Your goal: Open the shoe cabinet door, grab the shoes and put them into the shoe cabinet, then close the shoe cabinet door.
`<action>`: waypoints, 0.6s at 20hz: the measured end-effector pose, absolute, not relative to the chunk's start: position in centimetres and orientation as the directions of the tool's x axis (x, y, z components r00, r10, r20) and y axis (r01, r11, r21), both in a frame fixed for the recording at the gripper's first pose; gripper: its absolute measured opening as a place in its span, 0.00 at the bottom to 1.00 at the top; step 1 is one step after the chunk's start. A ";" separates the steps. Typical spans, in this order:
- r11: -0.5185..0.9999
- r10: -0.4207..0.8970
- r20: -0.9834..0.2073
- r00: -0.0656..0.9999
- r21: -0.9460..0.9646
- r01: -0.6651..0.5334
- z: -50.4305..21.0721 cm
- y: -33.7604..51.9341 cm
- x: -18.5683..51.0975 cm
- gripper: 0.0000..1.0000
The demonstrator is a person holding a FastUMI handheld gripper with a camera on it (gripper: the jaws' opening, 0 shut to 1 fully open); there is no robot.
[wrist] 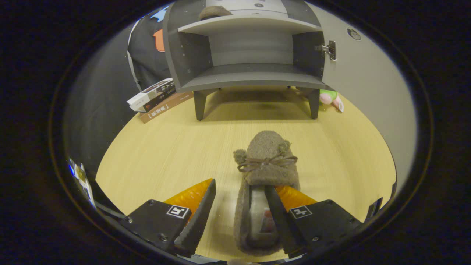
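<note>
Now spread wide, gripper (240, 191) straddling left wall of fuzzy brown bow-tied slipper (265, 173), one finger inside its opening. Looks light, soft, squashy; best pinched at that wall. Open grey cabinet (250, 75) well beyond.

Two slippers (265, 162) (214, 11), one cabinet (250, 75), two stacked books (156, 97), one plush toy (331, 99).

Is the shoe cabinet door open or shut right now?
Open. The door stands swung aside on its hinge, baring the cabinet's shelves. The gripper is open around the slipper's side wall.
</note>
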State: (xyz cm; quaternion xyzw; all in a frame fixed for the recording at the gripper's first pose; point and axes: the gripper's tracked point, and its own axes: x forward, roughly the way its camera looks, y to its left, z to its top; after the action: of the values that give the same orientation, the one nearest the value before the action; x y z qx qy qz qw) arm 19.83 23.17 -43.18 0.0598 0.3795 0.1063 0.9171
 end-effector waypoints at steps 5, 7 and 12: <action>0.955 0.291 -0.692 0.661 0.249 -0.159 -44.6 23.7 21.8 0.85; 0.960 0.276 -0.696 0.662 0.235 -0.153 -44.6 23.6 21.9 0.80; 0.950 0.309 -0.707 0.636 0.261 -0.172 -44.3 23.3 21.4 0.13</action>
State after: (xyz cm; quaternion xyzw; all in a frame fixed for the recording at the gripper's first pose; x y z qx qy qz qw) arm 21.35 23.27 -44.35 0.0847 0.4054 0.1336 0.9003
